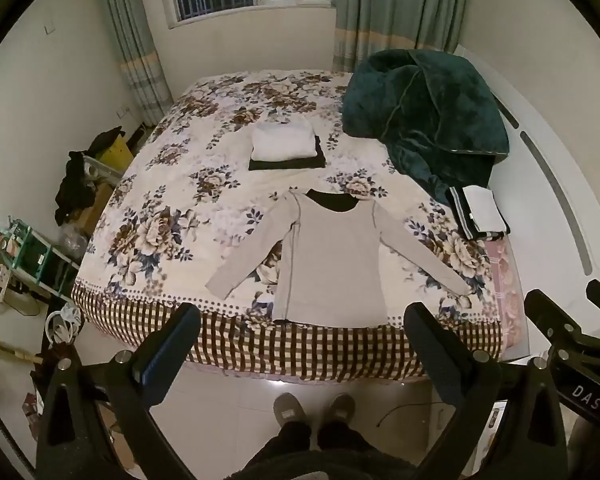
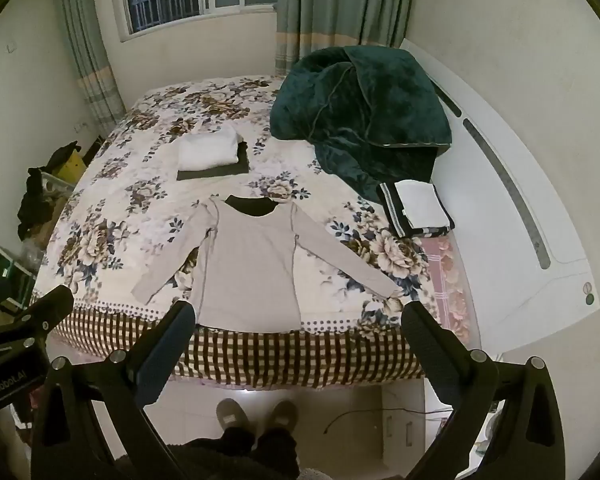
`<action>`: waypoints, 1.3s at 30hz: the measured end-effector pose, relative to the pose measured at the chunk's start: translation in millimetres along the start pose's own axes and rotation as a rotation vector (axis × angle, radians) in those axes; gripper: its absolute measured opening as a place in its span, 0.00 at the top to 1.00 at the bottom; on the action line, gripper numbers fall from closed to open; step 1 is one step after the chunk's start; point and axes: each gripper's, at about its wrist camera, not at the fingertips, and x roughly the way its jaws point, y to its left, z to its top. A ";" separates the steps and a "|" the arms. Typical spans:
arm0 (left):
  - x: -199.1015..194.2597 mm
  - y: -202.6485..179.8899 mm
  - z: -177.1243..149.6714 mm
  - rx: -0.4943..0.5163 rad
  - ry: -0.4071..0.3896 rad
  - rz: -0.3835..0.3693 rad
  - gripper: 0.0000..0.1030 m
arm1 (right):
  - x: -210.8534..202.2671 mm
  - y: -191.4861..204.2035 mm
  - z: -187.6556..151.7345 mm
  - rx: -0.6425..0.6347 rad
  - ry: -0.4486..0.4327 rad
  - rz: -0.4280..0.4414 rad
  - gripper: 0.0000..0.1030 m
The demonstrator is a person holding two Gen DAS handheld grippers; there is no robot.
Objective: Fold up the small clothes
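**Inspector A:** Left gripper [image 1: 300, 344]: jaws wide apart, nothing between them, held above the floor short of the bed [image 1: 220, 344]. Right gripper [image 2: 298, 340]: same, wide and empty. The grey long-sleeved top [image 1: 330, 264] lies flat at the bed's near edge, both sleeves spread outward, neckline toward the window, with a black garment [image 1: 332, 202] showing at the collar.

**Inspector B:** Agreed. Behind it, a folded white garment [image 1: 283, 142] rests on a folded dark one [image 1: 286, 163]. A dark green plush blanket [image 1: 428, 116] is heaped far right; a folded striped pile [image 1: 480, 212] sits just beside it.

**Inspector A:** View differences?

**Inspector B:** The left wrist view alone shows a green rack [image 1: 32, 252] and clutter along the bed's left side. The right wrist view shows more of the white headboard [image 2: 512, 216] and its round emblem [image 2: 589, 294]. Both show grey slippers [image 2: 256, 414] on the tiled floor.
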 end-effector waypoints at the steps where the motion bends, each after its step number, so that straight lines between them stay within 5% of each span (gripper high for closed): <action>1: 0.4 0.3 0.5 -0.007 0.009 -0.005 0.00 | 0.0 -0.4 0.3 0.003 0.000 0.004 0.00; 39: -19.9 11.6 18.6 -0.009 -0.022 -0.007 0.00 | -17.3 5.7 11.1 -0.010 -0.016 -0.005 0.00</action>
